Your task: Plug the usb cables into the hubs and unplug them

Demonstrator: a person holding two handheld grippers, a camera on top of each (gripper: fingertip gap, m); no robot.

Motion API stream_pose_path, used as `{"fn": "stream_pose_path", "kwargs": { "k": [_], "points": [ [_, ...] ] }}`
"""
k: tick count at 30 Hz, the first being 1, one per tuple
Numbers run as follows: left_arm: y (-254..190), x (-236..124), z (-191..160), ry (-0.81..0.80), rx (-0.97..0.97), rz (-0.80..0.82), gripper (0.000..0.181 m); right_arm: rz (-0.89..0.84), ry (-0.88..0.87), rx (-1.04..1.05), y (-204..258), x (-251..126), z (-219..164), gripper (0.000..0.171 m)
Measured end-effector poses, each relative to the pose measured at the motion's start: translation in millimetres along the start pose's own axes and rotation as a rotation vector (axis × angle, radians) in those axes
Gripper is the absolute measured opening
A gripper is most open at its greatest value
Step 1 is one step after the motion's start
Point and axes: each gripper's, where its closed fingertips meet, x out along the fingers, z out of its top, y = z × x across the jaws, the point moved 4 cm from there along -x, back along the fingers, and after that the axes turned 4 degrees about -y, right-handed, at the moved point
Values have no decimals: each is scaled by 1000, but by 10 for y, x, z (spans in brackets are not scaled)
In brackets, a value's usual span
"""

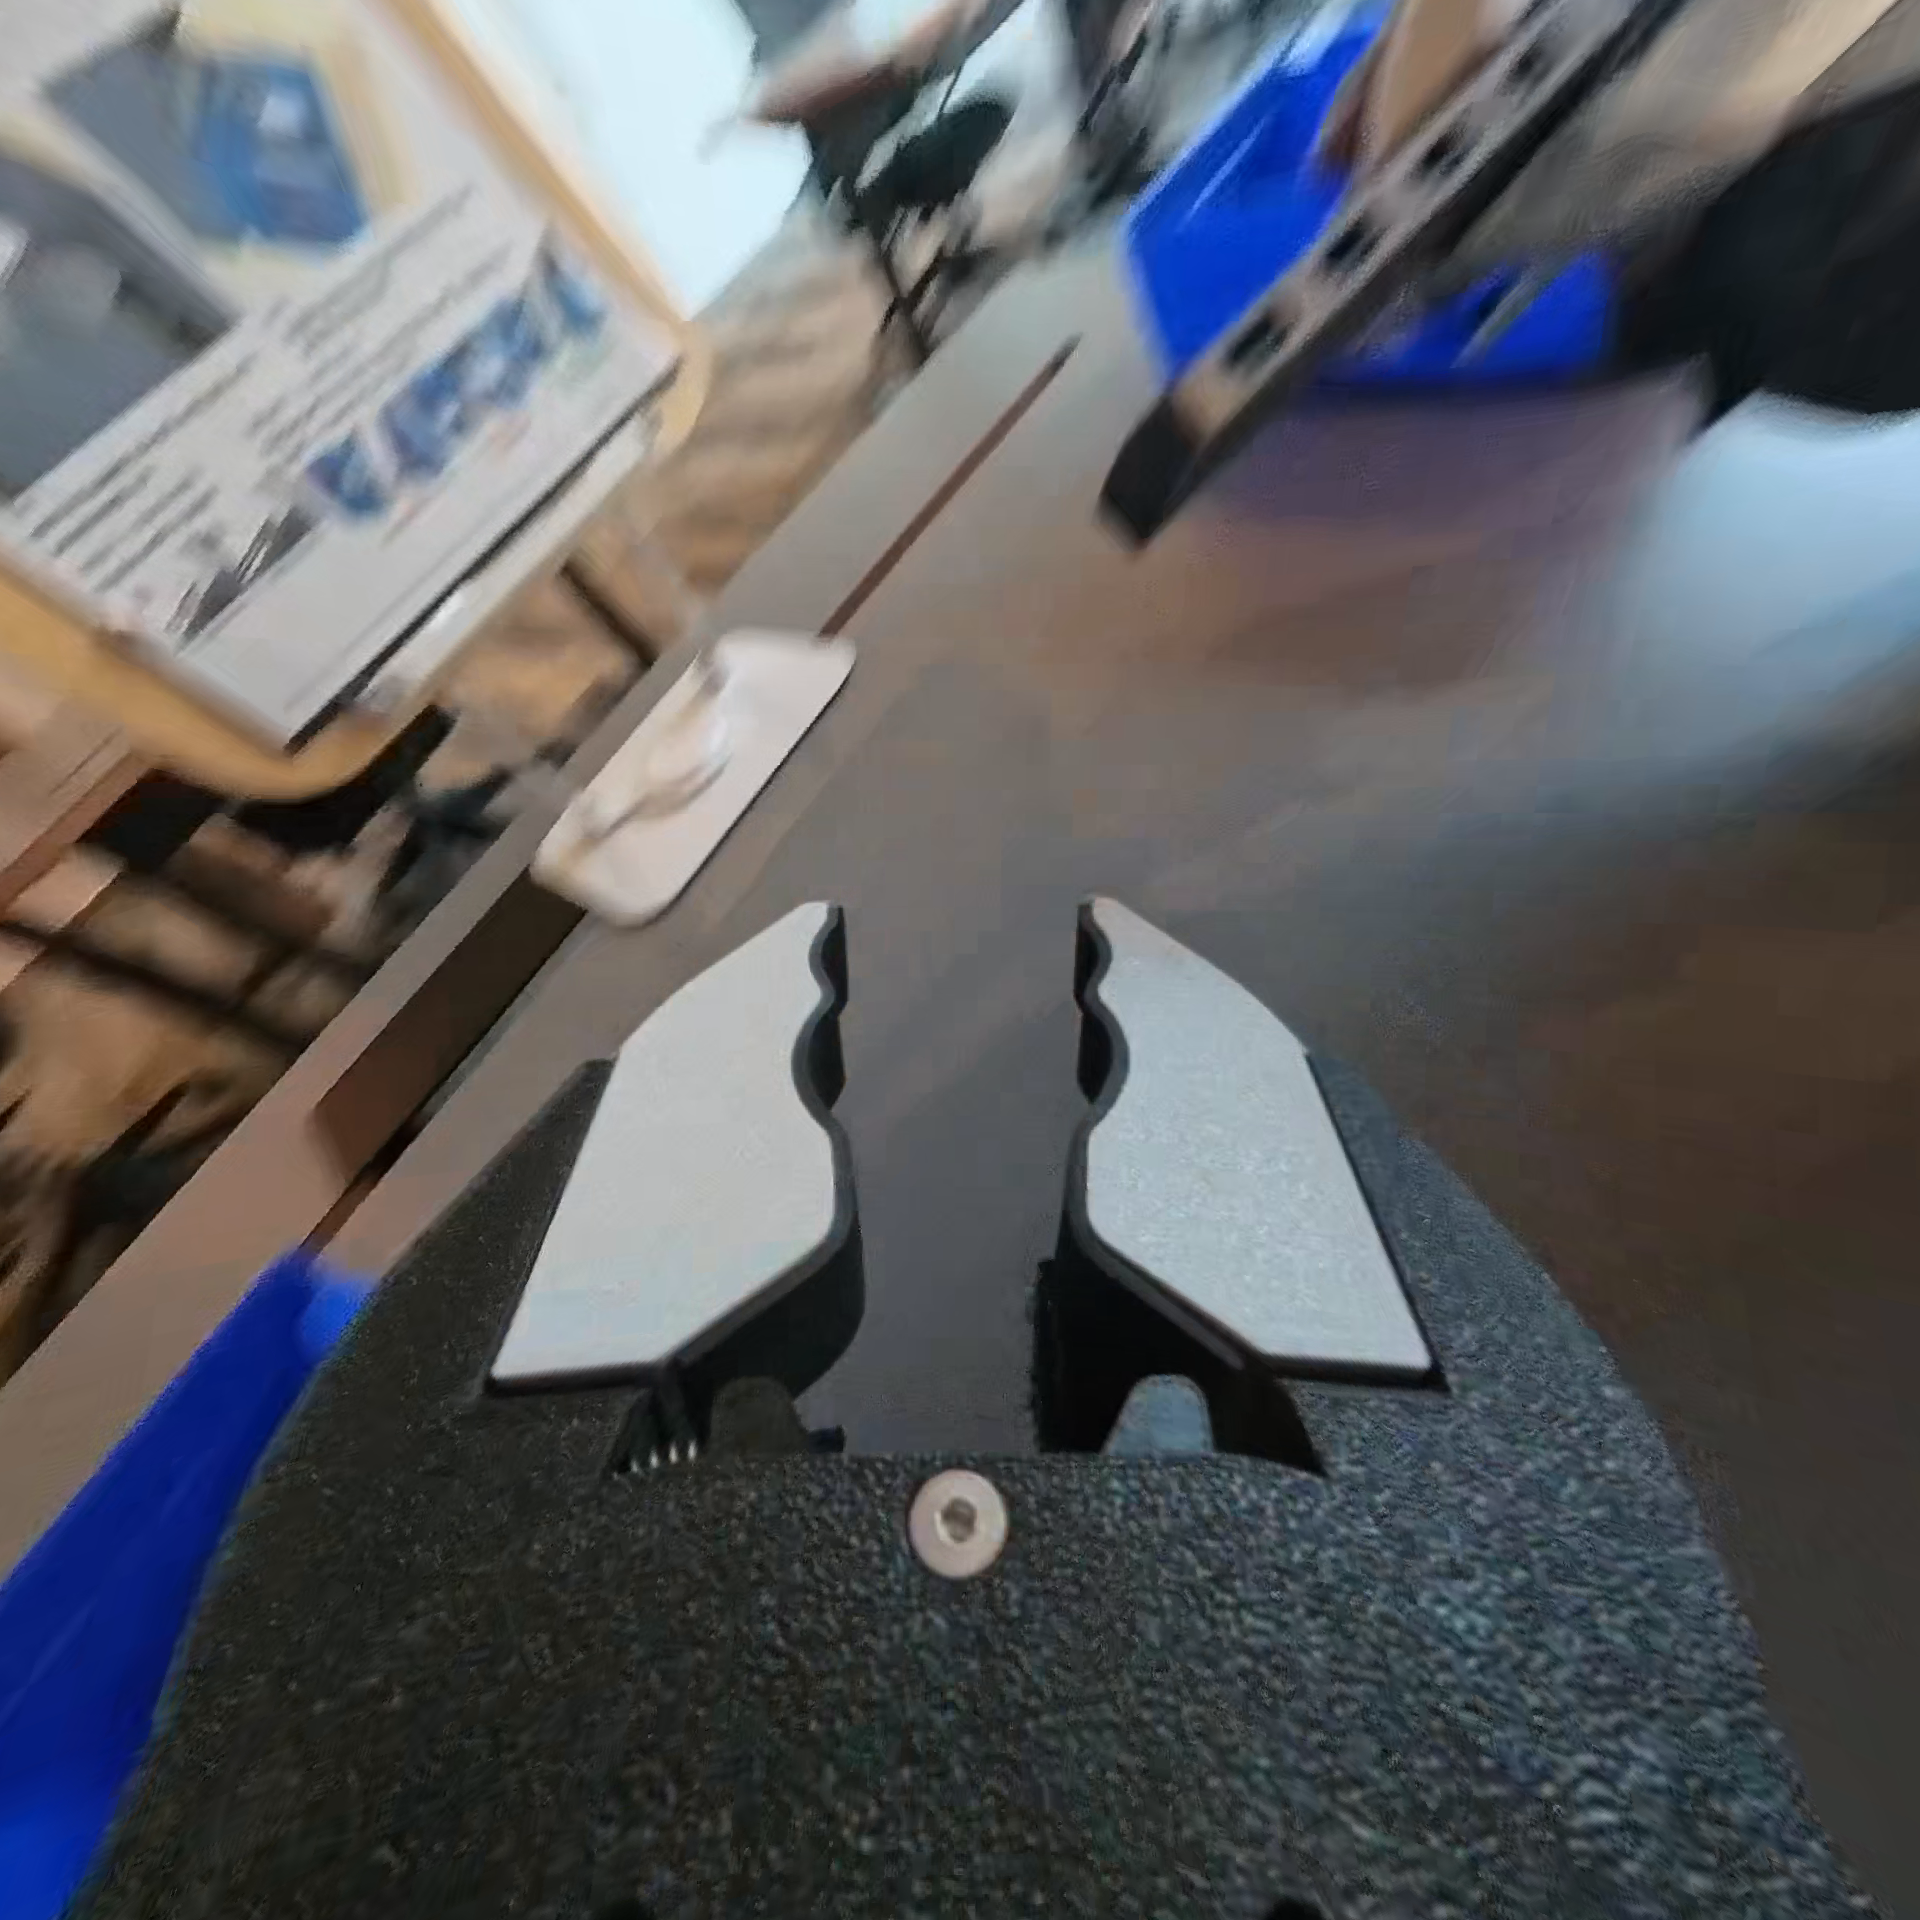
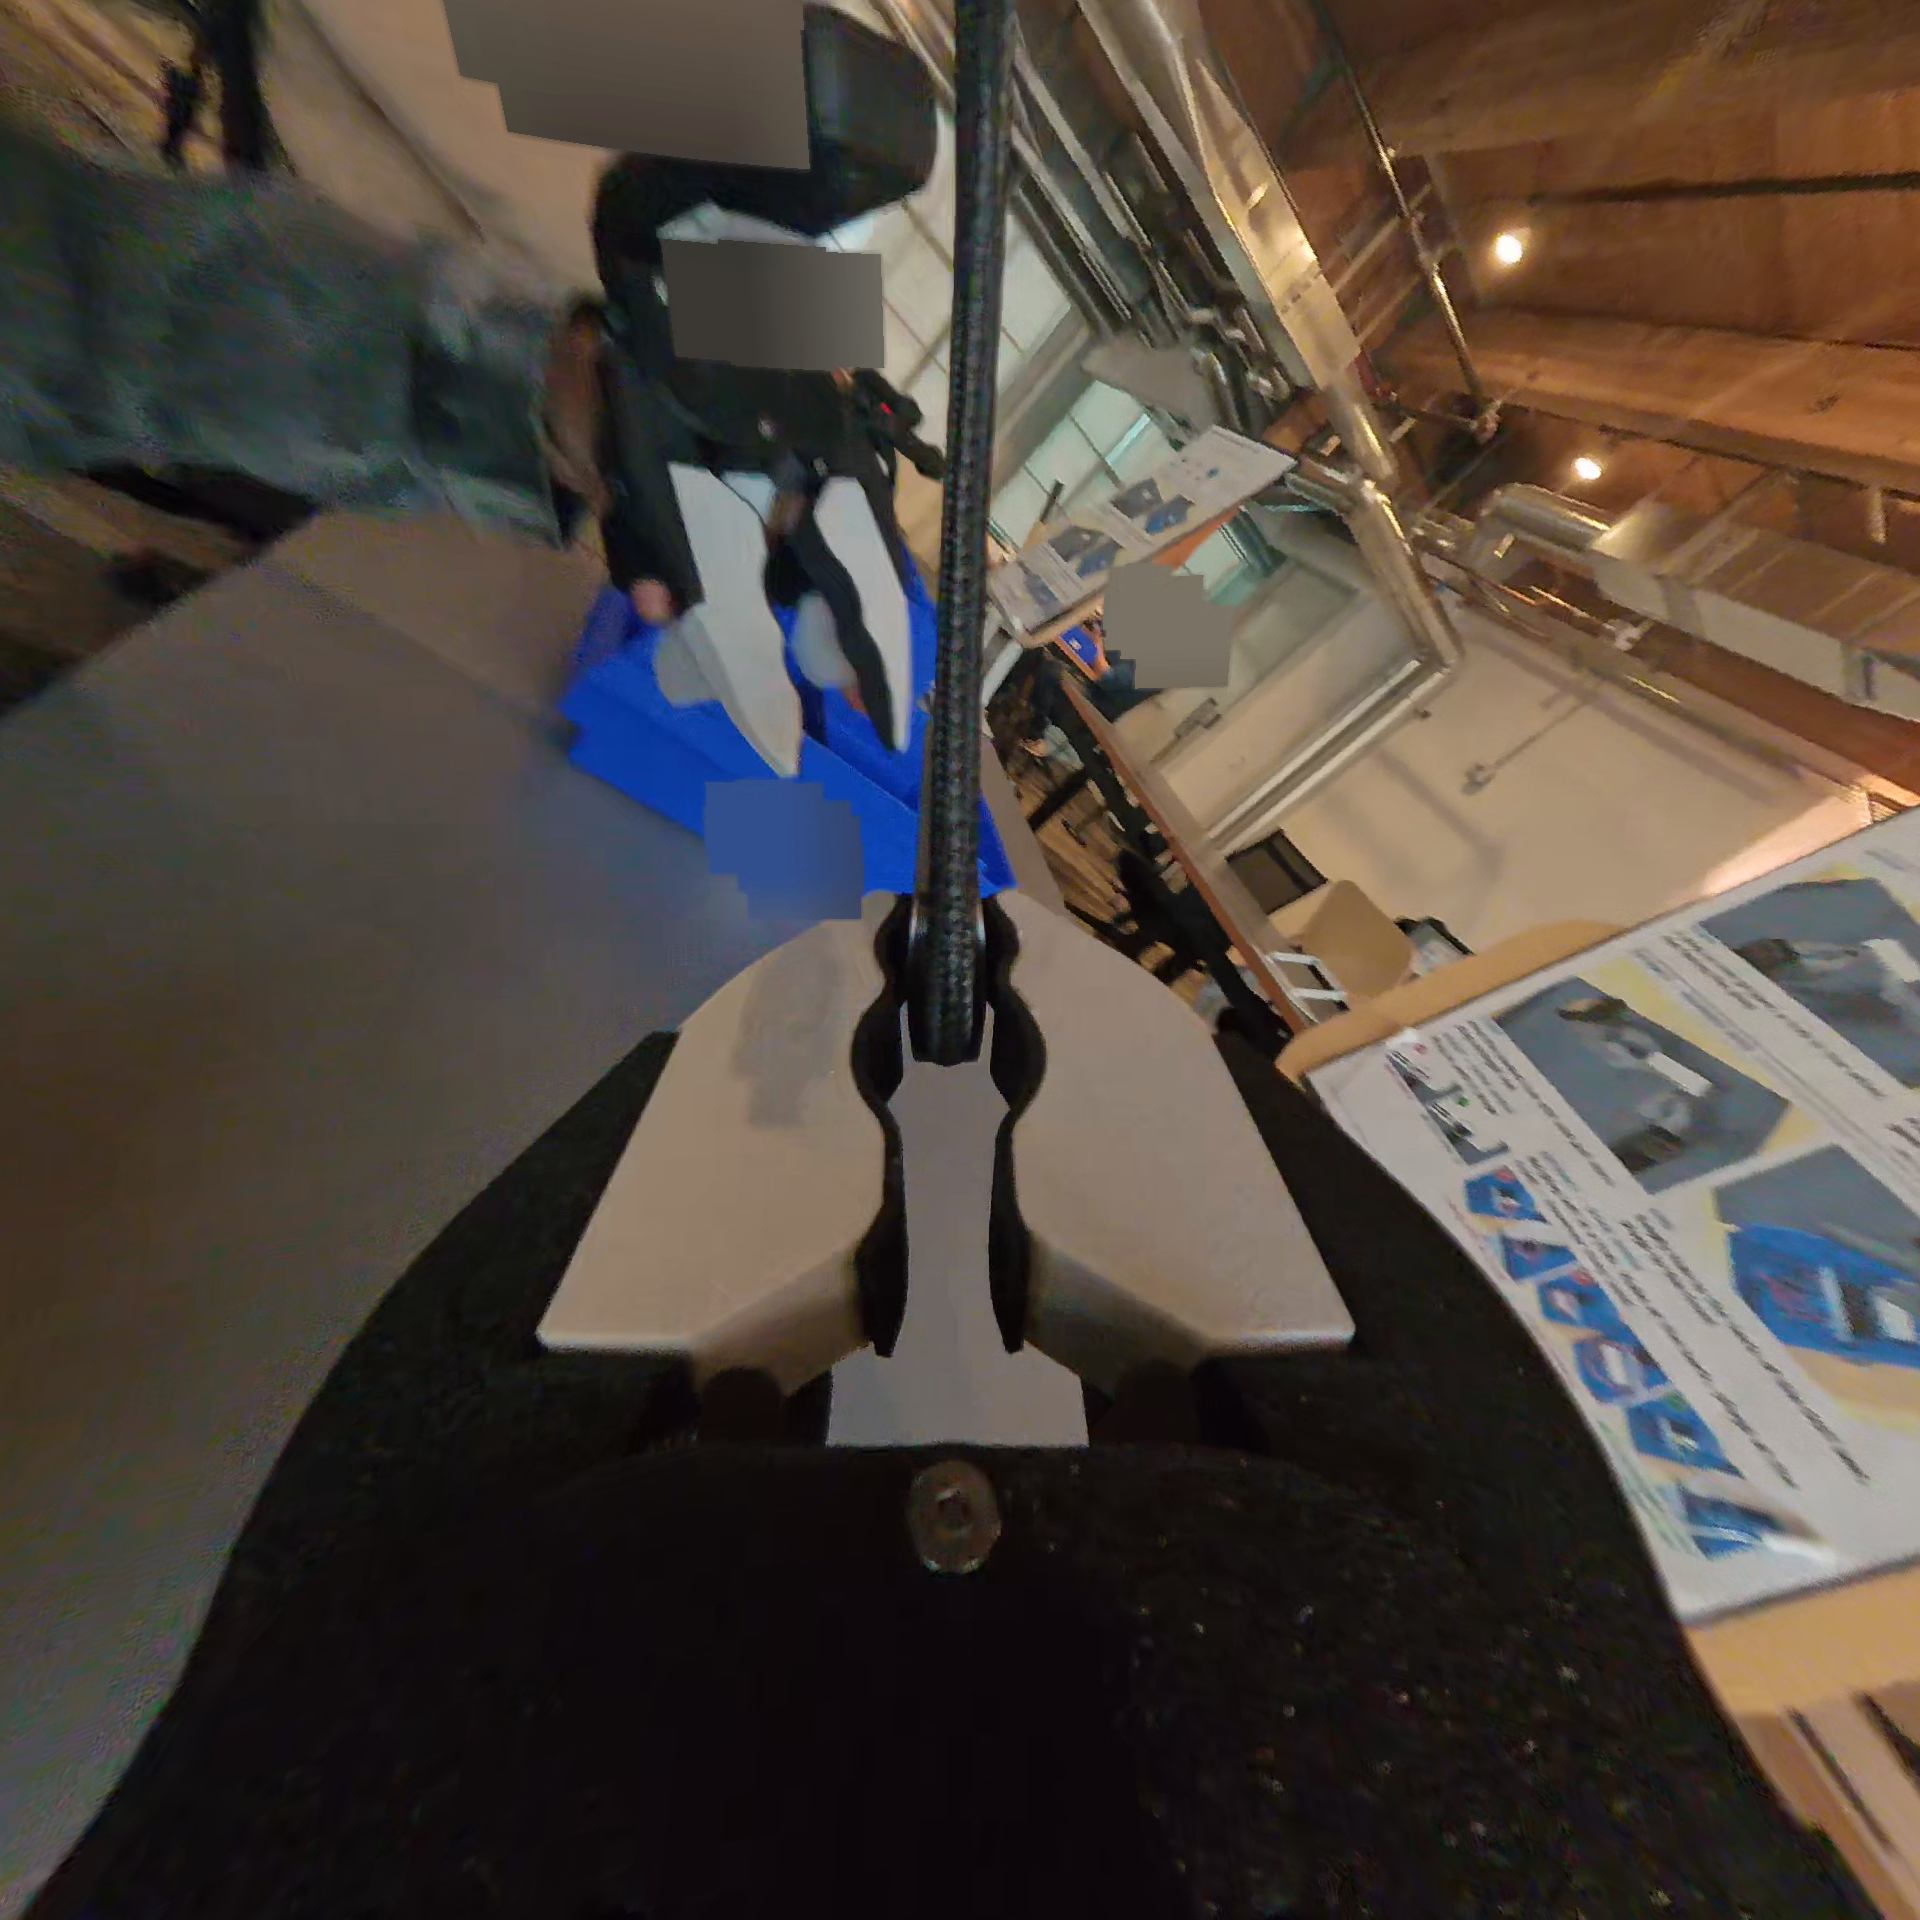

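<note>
A: Where's the cable (image 2: pixel 961 623)?
B: Centre frame, pinched in the closed right tool (image 2: pixel 948 997). Light, floppy; better held near its plug.
A: Left tool (image 1: pixel 961 997)?
B: Half open, empty; hub (image 1: pixel 1299 301) upper right.

We see our left claw (image 1: pixel 961 1023) with its two grey fingers (image 1: pixel 686 1143) parted, nothing between them, only the dark table (image 1: pixel 1195 831) showing through the gap. The picture is smeared and tilted. Ahead and to the left, near the table's edge, lies a flat white hub (image 1: pixel 691 774) with something pale on top that we cannot make out. At upper right a dark hub (image 1: pixel 1299 322) with a row of ports hangs above the table, tilted, in front of a blue bin (image 1: pixel 1205 239). A printed board (image 1: pixel 343 416) leans beyond the table's left edge.
</note>
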Motion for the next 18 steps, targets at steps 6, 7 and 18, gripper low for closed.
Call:
{"fn": "stream_pose_path", "kwargs": {
  "k": [6,7,18],
  "points": [
    [463,-792,-532,436,-73,368,33,-89,142,-83,-80,-100,-174,11],
    [532,-948,-599,474,-107,396,33,-94,157,-84,-89,-109,-204,11],
    [1185,-1794,-1597,892,-356,325,25,-94,211,-60,-99,-162,-350,11]
  ]
}}
